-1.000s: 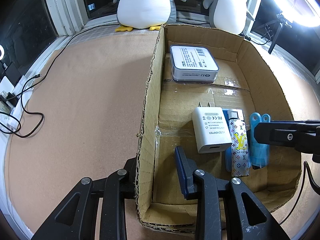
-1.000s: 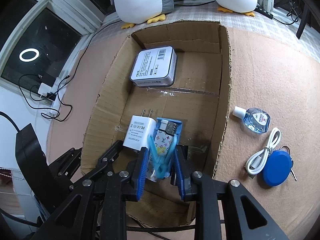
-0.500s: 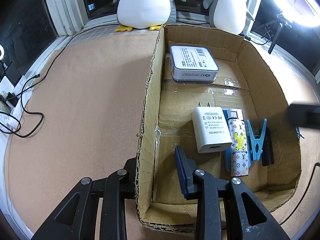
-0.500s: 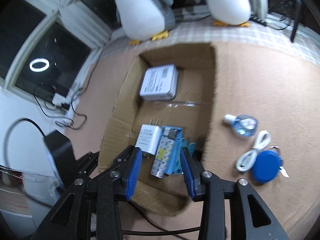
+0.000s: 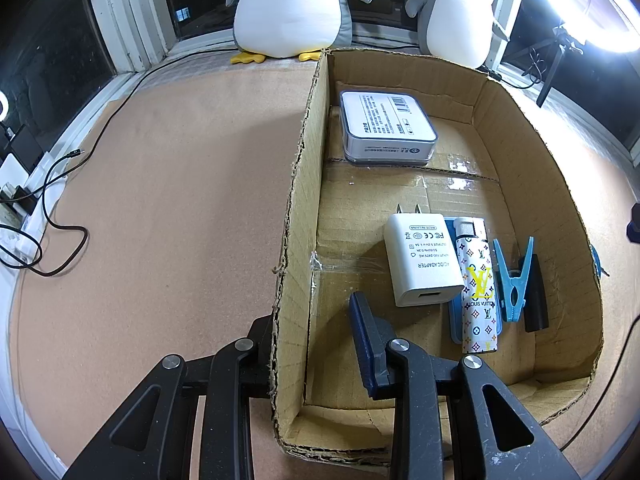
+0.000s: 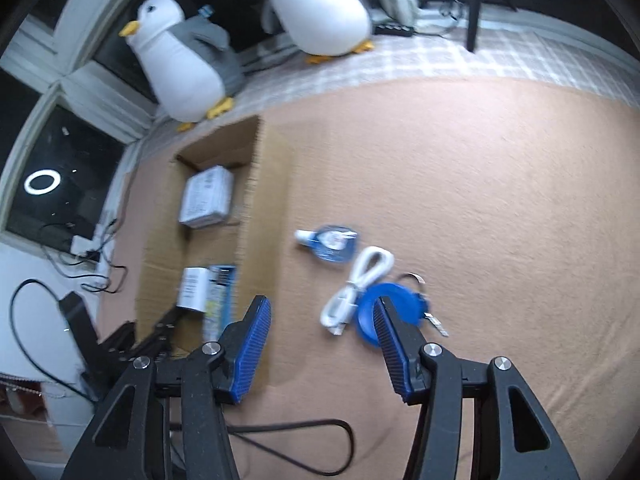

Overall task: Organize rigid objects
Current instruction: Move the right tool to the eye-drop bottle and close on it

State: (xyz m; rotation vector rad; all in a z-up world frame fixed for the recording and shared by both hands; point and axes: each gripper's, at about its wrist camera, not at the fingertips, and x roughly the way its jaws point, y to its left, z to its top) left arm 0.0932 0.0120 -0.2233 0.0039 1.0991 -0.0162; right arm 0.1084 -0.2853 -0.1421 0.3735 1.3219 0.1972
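Observation:
An open cardboard box (image 5: 532, 152) holds a white flat case (image 5: 386, 128), a white charger (image 5: 422, 258), a patterned lighter (image 5: 478, 292), a blue clothespin (image 5: 512, 280) and a black piece (image 5: 534, 292). My left gripper (image 5: 308, 314) is open and straddles the box's left wall. One finger is outside the box and the blue pad is inside. My right gripper (image 6: 320, 308) is open and empty, above the mat to the right of the box (image 6: 256, 240). Just beyond its fingers lie a coiled white cable (image 6: 356, 284), a round blue tag with keys (image 6: 370, 312) and a small blue bottle (image 6: 330, 240).
Two plush penguins (image 5: 292, 8) (image 5: 456, 12) stand on the sill behind the box. Black cables and a power strip (image 5: 52, 208) lie at the mat's left edge. A ring light on a stand (image 5: 560, 52) is at the far right. A black cord (image 6: 280, 436) loops under my right gripper.
My right gripper let go of the blue clothespin inside the box, opened, and pulled back up and to the right over the loose items. The left gripper has not moved.

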